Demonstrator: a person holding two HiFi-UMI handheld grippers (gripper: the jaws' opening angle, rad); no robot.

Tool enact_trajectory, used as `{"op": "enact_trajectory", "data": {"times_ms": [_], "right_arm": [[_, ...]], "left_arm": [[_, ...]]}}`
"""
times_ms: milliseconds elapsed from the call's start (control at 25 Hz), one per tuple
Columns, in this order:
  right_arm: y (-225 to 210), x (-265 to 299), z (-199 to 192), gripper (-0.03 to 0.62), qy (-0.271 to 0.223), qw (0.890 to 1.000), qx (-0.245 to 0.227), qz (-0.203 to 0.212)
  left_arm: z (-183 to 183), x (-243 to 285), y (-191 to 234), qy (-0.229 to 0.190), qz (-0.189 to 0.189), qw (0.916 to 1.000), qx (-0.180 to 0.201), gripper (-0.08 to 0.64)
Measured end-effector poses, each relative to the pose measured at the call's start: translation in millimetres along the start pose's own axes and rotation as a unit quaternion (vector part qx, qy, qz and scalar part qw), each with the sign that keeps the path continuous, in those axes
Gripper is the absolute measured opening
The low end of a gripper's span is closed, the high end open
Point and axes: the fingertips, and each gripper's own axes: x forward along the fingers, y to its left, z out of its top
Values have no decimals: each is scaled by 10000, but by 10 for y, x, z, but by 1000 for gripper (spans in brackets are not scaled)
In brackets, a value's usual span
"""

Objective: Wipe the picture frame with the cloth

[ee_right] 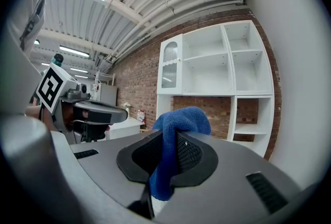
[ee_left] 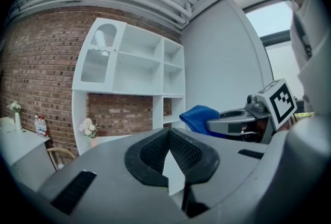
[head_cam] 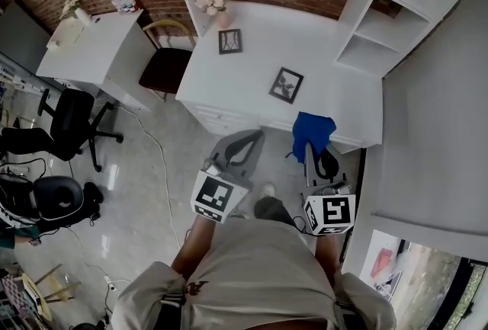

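Gripping blue cloth (head_cam: 314,129), right gripper (head_cam: 308,147) jaws clamped; left gripper (head_cam: 252,139) jaws together, empty; nearer frame (head_cam: 287,84) on desk (head_cam: 328,54).

Both forearms reach forward from the torso, side by side and near each other. The left forearm (head_cam: 194,243) carries the left gripper (head_cam: 244,144), whose jaws stand together with nothing between them. The right forearm (head_cam: 326,251) carries the right gripper (head_cam: 313,157), whose jaws are clamped on a blue cloth (head_cam: 313,127) that bunches above the jaw tips. Each gripper's marker cube faces upward, next to the body.
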Motion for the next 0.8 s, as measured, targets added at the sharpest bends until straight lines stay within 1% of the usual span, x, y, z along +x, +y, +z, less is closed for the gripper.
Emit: {"op": "enact_trajectory", "data": {"times_ms": [400, 800], "right_arm": [[-385, 265, -45, 37, 22, 9997, -8, 237], [-635, 424, -96, 37, 37, 9994, 59, 345]], "left_arm": [[55, 434, 55, 58, 235, 9997, 82, 2], [57, 734, 61, 116, 318, 9994, 109, 2]]}}
